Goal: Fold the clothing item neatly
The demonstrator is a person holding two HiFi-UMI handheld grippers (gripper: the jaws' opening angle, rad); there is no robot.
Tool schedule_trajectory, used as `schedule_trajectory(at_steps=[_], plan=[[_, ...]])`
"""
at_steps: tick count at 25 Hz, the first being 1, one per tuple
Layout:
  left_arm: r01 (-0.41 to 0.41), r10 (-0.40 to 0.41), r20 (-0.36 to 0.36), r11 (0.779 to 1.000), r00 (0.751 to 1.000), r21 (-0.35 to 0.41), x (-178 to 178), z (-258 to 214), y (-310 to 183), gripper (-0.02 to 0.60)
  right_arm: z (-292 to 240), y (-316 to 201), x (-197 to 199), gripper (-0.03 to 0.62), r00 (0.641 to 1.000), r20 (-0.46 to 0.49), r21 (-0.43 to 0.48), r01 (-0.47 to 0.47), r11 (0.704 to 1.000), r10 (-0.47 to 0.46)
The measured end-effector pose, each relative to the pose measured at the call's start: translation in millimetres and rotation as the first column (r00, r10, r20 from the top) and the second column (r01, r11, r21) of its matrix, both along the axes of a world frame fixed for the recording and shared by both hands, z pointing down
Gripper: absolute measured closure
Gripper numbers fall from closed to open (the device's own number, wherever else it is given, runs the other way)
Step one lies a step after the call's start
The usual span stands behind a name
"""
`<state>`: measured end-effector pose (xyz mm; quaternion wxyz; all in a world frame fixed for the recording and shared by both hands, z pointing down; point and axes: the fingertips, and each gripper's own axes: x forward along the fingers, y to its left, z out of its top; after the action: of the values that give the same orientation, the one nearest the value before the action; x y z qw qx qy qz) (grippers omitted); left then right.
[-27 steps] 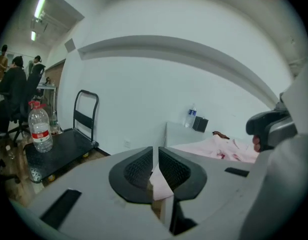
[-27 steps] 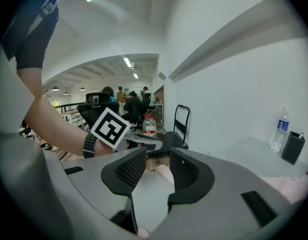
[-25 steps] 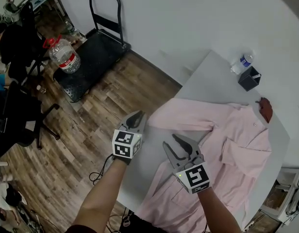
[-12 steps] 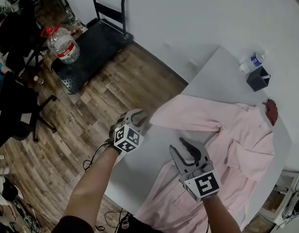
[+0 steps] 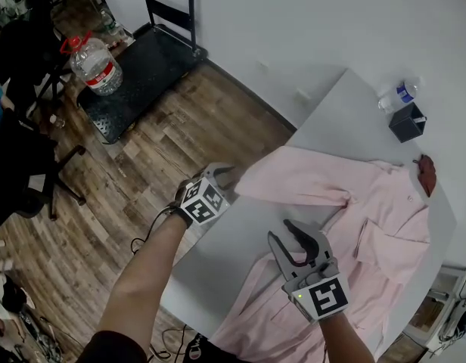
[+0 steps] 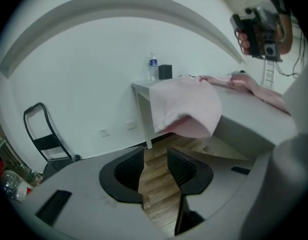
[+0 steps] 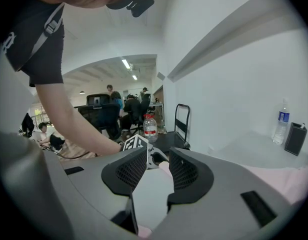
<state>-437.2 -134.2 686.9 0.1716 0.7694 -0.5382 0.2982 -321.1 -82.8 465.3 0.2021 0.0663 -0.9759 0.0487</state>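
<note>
Shirt [image 5: 354, 225], pink, lies spread open on the counter [image 5: 346, 112] at the right of the head view. One sleeve [image 5: 293, 180] stretches toward the left edge, its cuff hanging over. I judge the folding barely begun: no neat fold shows, so sleeves and body are all left to do.

My left gripper [image 5: 220, 174] sits just off that cuff. Its fingers [image 6: 181, 166] have just been opening, to a narrow gap with nothing in it. My right gripper [image 5: 284, 237] hovers over the lower shirt, fingers [image 7: 186, 171] moderately apart and empty.

The counter is plain white, with a bottle [image 5: 396, 95] and a black box [image 5: 408, 122] at upper right. On the wood floor [image 5: 165, 150] at upper left are a cart [image 5: 142, 66] and a jug [image 5: 93, 65].
</note>
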Motion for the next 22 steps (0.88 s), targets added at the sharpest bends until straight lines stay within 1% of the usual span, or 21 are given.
schedule_trajectory(at_steps=[2,4,7,9,11,13,14,16,17,20,22], plan=[[-0.038,0.038,0.084,0.999,0.996,-0.002,1,6,1,0.446,0,-2,0,0.451,1.0,-0.009,0.011,0.002,1.0,-0.002],[-0.087,0.085,0.157,0.996,0.984,0.009,5,8,0,0.44,-1,-3,2,0.453,1.0,-0.012,0.011,0.0,1.0,0.0],[-0.14,0.129,0.221,0.989,0.967,0.036,5,2,-8,0.436,1,-7,5,0.456,1.0,-0.026,0.025,-0.003,1.0,0.004],[-0.203,0.185,0.263,0.978,0.947,0.043,10,-5,-14,0.436,3,-6,7,0.456,1.0,-0.025,0.014,-0.007,1.0,0.007],[-0.266,0.24,0.312,0.963,0.919,0.042,16,-10,-17,0.437,5,-5,10,0.456,1.0,-0.02,-0.003,-0.011,1.0,0.011],[-0.309,0.276,0.352,0.95,0.894,0.041,20,-15,-19,0.438,7,-6,13,0.457,1.0,-0.028,-0.003,-0.014,1.0,0.014],[-0.323,0.286,0.368,0.946,0.885,0.042,21,-17,-20,0.441,8,-7,15,0.457,0.999,-0.033,0.0,-0.016,1.0,0.016],[-0.333,0.288,0.389,0.942,0.875,0.052,21,-21,-23,0.539,7,-9,17,0.457,0.999,-0.036,0.006,-0.021,1.0,0.021],[-0.332,0.284,0.395,0.941,0.874,0.059,20,-23,-24,0.568,6,-10,17,0.456,0.999,-0.035,0.009,-0.023,1.0,0.024],[-0.333,0.27,0.42,0.939,0.867,0.084,17,-35,-27,0.574,3,-12,20,0.457,0.999,-0.025,0.011,-0.034,0.999,0.034],[-0.337,0.257,0.452,0.936,0.854,0.104,15,-49,-27,0.574,-1,-13,25,0.459,0.999,-0.017,0.0,-0.05,0.999,0.05]])
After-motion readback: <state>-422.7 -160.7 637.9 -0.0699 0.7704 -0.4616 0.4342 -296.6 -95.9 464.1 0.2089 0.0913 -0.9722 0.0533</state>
